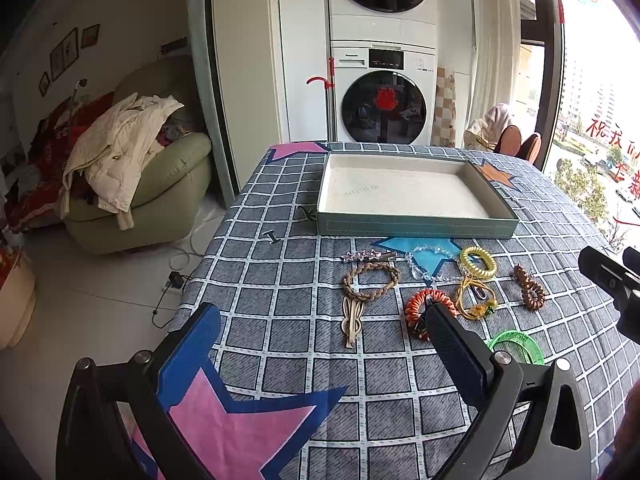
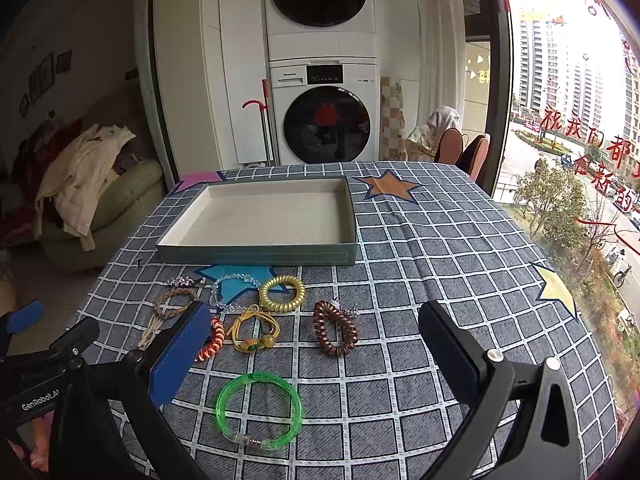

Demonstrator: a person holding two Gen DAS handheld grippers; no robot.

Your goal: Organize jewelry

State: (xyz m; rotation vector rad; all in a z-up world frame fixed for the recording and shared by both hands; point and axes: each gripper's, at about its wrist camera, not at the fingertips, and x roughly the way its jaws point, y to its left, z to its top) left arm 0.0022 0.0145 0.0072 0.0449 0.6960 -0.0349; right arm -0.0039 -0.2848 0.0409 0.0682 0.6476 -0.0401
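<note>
Left wrist view: left claw spread wide, nothing between its pads, low over the counter with its grey checked star-print cloth. Tray, teal walls and pale lining, sits at upper centre of the frame; nothing in it.

Jewelry lies in a loose row below the tray, all on the cloth, none in the tray. Left to right in the left wrist view:
- star hair clip, just above the braided brown bracelet
- cream hair clip, directly below the braid
- clear bead bracelet, centre, on the blue star
- orange coil hair tie, partly behind the claw's right pad
- yellow coil hair tie, with the yellow cord bracelet below it
- brown coil hair tie, right of centre
- green plastic bangle, lower right, partly hidden by the claw arm

Right wrist view: right claw also spread wide, holding nothing. The green bangle lies between its fingers, touching neither; the brown coil sits further up, centre of the frame. The left claw's body shows at the lower left edge.
</note>
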